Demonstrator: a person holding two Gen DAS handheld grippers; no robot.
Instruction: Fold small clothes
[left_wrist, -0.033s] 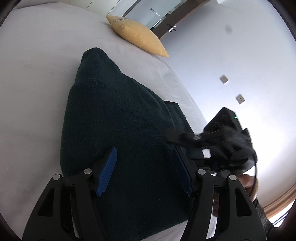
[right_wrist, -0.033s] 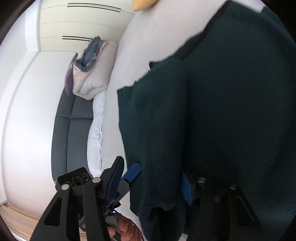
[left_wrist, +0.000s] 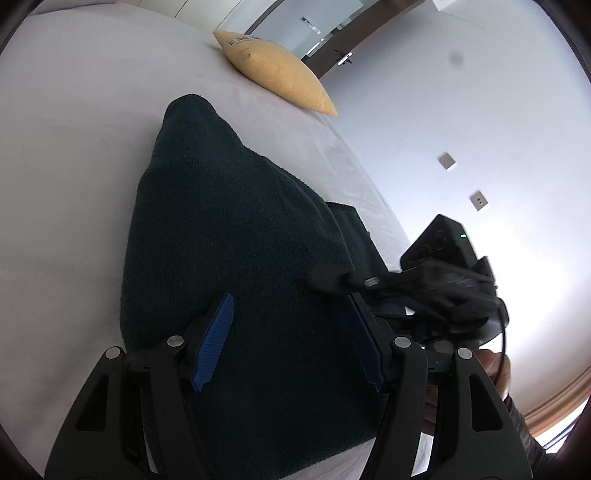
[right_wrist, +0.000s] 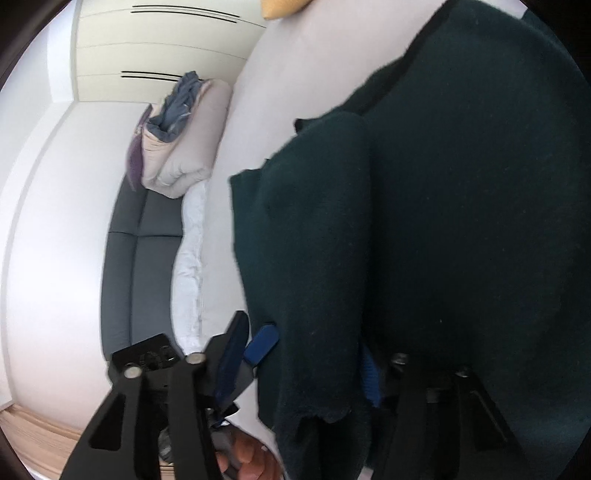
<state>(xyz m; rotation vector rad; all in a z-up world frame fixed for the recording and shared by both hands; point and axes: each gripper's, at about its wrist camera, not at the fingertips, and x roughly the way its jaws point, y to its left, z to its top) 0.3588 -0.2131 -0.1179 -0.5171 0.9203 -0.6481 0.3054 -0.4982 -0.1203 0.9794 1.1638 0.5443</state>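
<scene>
A dark green knitted garment (left_wrist: 229, 236) lies folded on the white bed (left_wrist: 66, 155). My left gripper (left_wrist: 290, 343) hovers just above its near part, open, blue pads apart with nothing pinched between them. My right gripper (right_wrist: 299, 369) is at the garment's right edge, and in the left wrist view it shows as a black body on the right. Its jaws are opening. A fold of the garment (right_wrist: 317, 258) hangs loose between its fingers and drapes over the right one; the left pad stands clear of the cloth.
A yellow pillow (left_wrist: 280, 74) lies at the bed's far end. A grey sofa (right_wrist: 140, 258) beside the bed bears a rolled duvet (right_wrist: 184, 162) and bluish clothes. A person's hand (right_wrist: 247, 456) shows low down. A white wall (left_wrist: 480, 129) runs close on the right.
</scene>
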